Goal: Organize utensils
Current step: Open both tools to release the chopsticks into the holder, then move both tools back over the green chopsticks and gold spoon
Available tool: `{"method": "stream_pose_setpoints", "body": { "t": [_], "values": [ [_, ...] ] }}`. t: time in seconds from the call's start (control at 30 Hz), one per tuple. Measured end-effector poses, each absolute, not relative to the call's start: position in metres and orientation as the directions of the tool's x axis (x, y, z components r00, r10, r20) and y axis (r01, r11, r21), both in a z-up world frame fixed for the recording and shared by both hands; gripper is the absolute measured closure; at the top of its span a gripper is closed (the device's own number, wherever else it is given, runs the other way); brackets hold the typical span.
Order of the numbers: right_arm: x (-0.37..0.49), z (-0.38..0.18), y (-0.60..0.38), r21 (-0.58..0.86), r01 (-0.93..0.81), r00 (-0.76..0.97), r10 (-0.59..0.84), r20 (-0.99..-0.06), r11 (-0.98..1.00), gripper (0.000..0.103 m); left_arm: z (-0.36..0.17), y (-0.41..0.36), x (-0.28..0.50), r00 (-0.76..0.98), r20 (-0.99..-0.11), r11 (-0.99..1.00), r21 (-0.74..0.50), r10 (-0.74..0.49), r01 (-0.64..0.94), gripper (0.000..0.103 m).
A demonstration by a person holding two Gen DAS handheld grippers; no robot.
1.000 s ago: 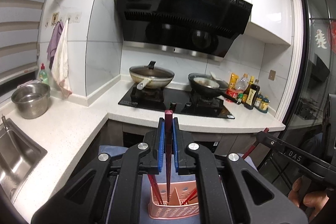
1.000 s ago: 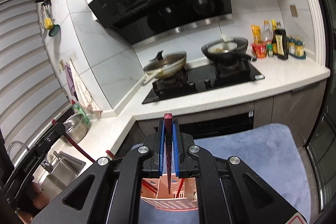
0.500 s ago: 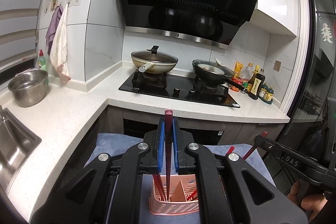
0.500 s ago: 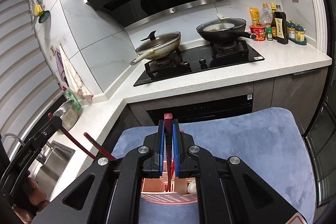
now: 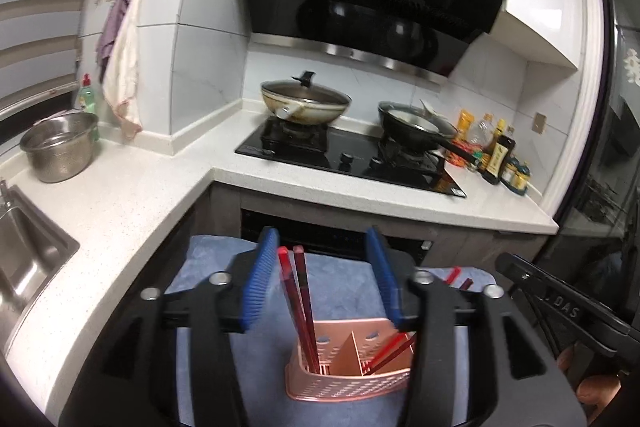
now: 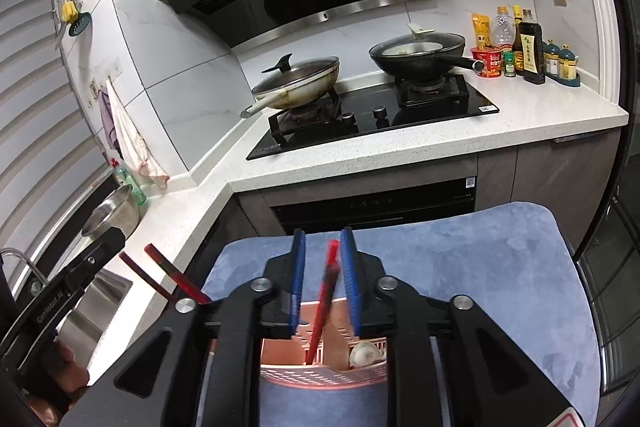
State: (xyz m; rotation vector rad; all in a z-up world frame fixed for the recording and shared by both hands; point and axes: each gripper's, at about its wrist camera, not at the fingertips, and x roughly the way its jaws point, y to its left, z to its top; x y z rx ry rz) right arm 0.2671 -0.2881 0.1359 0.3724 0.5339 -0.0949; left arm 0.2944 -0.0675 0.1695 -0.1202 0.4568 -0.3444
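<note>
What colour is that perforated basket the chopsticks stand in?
Pale pink, almost salmon. The basket shows best in the left wrist view.

We see even, bright indoor light, glare on the range hood (image 5: 372, 7), heavy fisheye bending, dark vignetted corners, slight blur throughout.

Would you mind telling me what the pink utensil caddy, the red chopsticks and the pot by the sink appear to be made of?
Caddy: likely moulded plastic, matte pink, with perforated walls.
Chopsticks: probably plastic or lacquered wood; smooth, glossy dark red, so the look leaves it open.
Pot: stainless steel by its brushed grey, reflective sheen.
</note>
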Motion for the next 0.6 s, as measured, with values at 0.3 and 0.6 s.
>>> {"method": "stream_pose_setpoints", "body": {
  "t": [0.3, 0.6],
  "values": [
    [0.25, 0.147, -0.284, 0.312, 0.167, 0.869, 0.01, -0.494, 0.935, 0.082, 0.176, -0.063, 0.285, 0.846, -0.414, 0.941, -0.182, -0.338, 0.286, 0.057],
    [0.212, 0.159, -0.267, 0.268, 0.133, 0.88, 0.011, -0.475, 0.954, 0.075, 0.18, -0.055, 0.256, 0.843, -0.438, 0.95, -0.155, -0.313, 0.272, 0.057]
  ]
}}
